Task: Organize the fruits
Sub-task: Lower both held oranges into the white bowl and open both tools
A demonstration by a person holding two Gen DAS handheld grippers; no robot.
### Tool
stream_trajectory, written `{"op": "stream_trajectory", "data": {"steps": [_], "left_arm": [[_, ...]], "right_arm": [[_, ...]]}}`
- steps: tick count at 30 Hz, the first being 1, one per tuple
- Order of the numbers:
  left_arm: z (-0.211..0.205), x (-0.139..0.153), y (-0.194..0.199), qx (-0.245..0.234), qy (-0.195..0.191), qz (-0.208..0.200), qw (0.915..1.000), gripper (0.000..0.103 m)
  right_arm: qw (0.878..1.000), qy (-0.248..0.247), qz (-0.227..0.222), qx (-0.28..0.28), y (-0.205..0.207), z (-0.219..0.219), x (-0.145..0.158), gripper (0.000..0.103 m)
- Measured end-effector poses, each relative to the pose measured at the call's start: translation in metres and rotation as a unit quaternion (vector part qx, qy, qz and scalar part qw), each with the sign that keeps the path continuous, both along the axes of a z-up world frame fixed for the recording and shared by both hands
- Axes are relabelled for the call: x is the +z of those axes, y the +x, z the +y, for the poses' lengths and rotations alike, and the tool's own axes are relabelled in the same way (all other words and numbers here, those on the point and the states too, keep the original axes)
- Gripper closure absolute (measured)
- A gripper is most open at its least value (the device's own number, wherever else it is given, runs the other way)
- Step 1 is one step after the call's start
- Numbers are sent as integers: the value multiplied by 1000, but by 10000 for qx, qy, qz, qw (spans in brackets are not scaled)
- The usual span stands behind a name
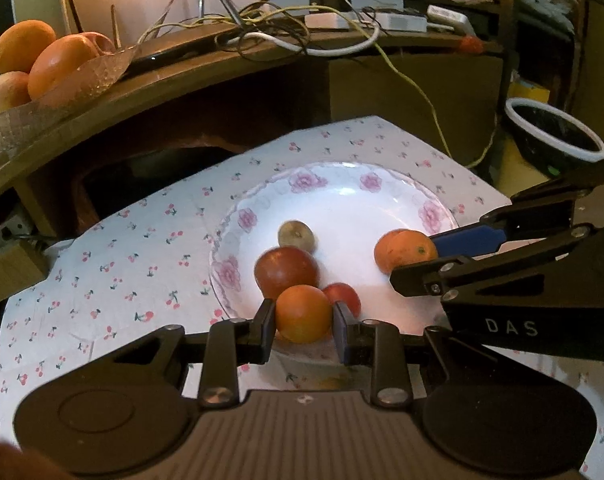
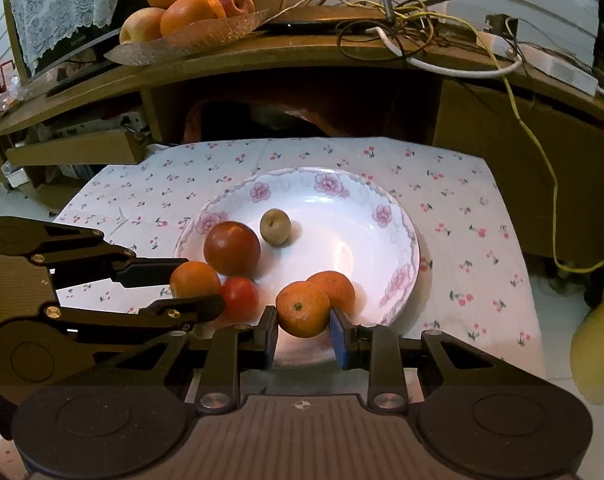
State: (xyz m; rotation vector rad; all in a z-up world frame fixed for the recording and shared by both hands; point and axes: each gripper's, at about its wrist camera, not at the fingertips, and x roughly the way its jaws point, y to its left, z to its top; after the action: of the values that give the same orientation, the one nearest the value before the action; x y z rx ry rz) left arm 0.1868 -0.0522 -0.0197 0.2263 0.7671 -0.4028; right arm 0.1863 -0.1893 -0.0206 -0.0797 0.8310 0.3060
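A white floral plate sits on a cherry-print cloth. On it lie a large red apple, a small brownish fruit, a small red fruit and another orange. My left gripper is shut on an orange at the plate's near edge. My right gripper is shut on an orange with a green stem end on the plate's right side.
A glass dish with oranges and apples stands on the wooden shelf behind. Tangled cables lie on the shelf. A dark bowl with a white rim stands at the right. A yellow object is near the cloth's right edge.
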Motion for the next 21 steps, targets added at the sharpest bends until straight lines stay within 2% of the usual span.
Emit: {"op": "stream_trajectory", "data": {"steps": [10, 14, 21], "left_arm": [[1, -2, 16, 99, -82, -75, 9999, 68], [0, -2, 17, 104, -70, -117, 9999, 67], [-1, -2, 18, 101, -68, -85, 9999, 65]], "right_arm": [[9995, -104, -285, 38, 17, 6, 2, 73], [9991, -231, -356, -4, 23, 7, 1, 69], [9993, -175, -322, -93, 24, 3, 2, 68]]}}
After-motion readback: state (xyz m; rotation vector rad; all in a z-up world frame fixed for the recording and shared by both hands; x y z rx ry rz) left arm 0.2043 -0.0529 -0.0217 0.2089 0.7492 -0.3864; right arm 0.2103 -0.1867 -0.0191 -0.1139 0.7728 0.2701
